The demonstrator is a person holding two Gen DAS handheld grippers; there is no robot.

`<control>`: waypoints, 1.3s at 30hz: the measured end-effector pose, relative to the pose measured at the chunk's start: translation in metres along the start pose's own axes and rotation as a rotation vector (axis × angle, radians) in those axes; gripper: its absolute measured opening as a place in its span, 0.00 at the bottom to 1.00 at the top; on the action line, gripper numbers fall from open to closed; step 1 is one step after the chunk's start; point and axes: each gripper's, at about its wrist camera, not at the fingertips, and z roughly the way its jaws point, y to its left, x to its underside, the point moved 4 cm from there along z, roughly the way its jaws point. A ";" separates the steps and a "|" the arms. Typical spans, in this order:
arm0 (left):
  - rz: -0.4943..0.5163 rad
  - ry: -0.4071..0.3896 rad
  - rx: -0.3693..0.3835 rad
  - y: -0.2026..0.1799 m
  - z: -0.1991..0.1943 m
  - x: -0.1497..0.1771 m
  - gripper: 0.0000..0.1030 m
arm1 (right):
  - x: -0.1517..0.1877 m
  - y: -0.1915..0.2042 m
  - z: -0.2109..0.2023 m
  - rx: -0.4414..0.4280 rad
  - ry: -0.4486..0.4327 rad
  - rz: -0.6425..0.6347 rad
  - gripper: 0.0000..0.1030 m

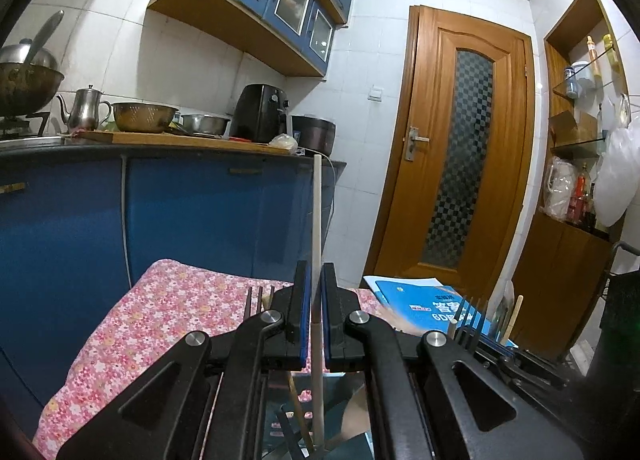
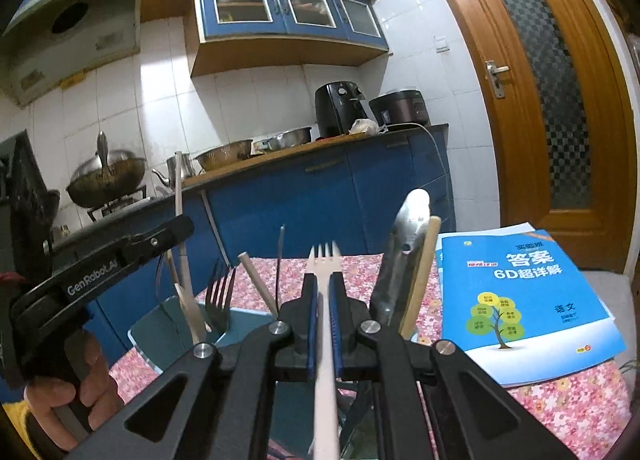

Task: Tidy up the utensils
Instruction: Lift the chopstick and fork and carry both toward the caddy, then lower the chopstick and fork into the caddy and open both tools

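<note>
Left wrist view: the left gripper point(image 1: 314, 320) is clamped on a pale chopstick point(image 1: 317, 228) standing upright, its lower end down in a glass holder point(image 1: 340, 440). Right wrist view: the right gripper point(image 2: 323, 320) is clamped on a pale fork point(image 2: 325, 260), prongs up. I judge the sorting partly done: a dark fork point(image 2: 219, 300), a spatula point(image 2: 400, 256) and sticks already stand in the holder point(image 2: 160, 324); these two pieces remain. Only the right view shows the person's hand point(image 2: 76, 392) carrying the other gripper, and the book point(image 2: 528, 308) whole.

"GenRobot.AI" on left gripper point(image 2: 182, 256); "6D" on blue book point(image 2: 528, 292)
</note>
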 end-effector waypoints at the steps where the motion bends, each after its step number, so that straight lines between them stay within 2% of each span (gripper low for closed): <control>1: 0.003 0.004 0.000 0.000 0.000 0.001 0.02 | 0.000 0.000 -0.001 0.003 0.001 -0.004 0.08; 5: 0.005 0.013 0.003 0.000 0.000 0.001 0.02 | 0.001 0.002 -0.003 0.021 0.011 -0.026 0.07; 15: -0.014 0.030 0.018 0.004 -0.007 -0.001 0.02 | -0.007 -0.006 -0.015 0.020 -0.011 0.023 0.07; 25: -0.029 0.040 0.046 0.001 -0.024 -0.001 0.03 | 0.008 -0.003 -0.037 0.043 0.023 0.023 0.07; 33: -0.026 0.037 0.066 -0.002 -0.044 -0.004 0.03 | 0.020 -0.004 -0.027 0.049 0.115 0.019 0.08; 39: -0.021 0.051 0.060 -0.002 -0.052 -0.004 0.03 | 0.016 0.006 -0.017 0.039 0.200 -0.041 0.09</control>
